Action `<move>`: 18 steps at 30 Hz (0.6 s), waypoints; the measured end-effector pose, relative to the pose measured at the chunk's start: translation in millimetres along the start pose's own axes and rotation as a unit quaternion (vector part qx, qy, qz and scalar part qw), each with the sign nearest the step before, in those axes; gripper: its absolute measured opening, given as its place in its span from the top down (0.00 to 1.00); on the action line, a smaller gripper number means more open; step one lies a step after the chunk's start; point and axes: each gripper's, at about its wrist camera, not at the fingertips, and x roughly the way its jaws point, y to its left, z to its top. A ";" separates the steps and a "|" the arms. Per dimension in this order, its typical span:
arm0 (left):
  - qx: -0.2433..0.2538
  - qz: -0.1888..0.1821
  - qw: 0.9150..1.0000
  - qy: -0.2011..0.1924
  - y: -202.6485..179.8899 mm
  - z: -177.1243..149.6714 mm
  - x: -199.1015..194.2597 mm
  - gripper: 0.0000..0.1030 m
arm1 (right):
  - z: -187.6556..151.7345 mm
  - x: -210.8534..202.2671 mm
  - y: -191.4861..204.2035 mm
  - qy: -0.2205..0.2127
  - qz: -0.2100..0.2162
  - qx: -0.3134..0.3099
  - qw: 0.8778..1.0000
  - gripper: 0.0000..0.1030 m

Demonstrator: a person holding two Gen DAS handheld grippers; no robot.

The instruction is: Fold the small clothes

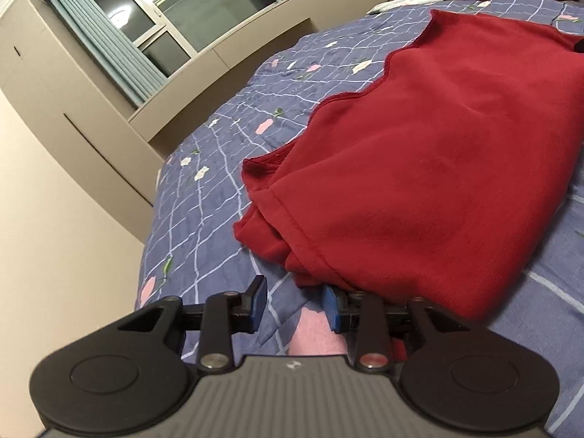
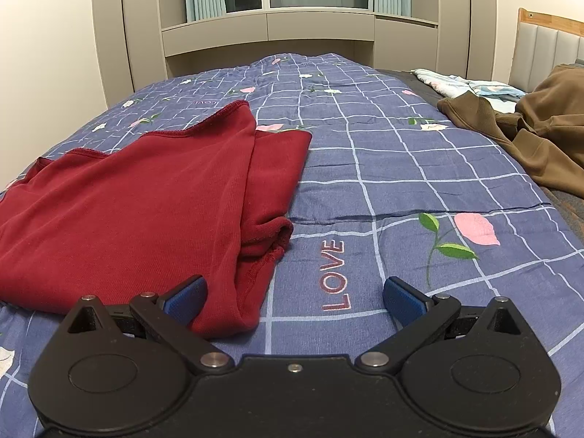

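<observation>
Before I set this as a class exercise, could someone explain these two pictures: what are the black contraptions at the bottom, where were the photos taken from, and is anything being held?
Each black device is a hand-held gripper: a two-fingered clamp that a person carries, one in each hand, with a camera looking along its fingers. One picture comes from the left hand-held gripper, the other from the right hand-held gripper. Both look across a bed with a blue checked quilt. On it lies a partly folded red garment; a brown garment sits further off. The left one's jaws stand partly closed at the red garment's near edge, which drapes over one finger, but nothing sits between the blue pads. The right one is wide open, holding nothing.
</observation>
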 end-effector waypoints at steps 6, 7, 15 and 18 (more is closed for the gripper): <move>0.009 -0.035 0.999 -0.013 -1.1 -0.2 2.7 0.96 | -0.7 -0.2 0.9 -0.001 -0.001 -0.002 1.000 0.00; 0.006 -0.036 0.999 -0.014 -1.6 -0.8 1.0 0.98 | -0.7 -0.2 0.9 -0.001 -0.001 -0.002 1.000 0.00; -0.113 -0.051 0.992 -0.004 16.7 -11.3 -16.2 1.00 | -0.9 0.0 0.9 -0.002 -0.001 -0.001 1.000 0.00; -0.169 -0.060 0.984 0.006 24.8 -17.1 -20.7 1.00 | -0.8 0.1 1.0 -0.001 0.000 -0.001 1.000 0.00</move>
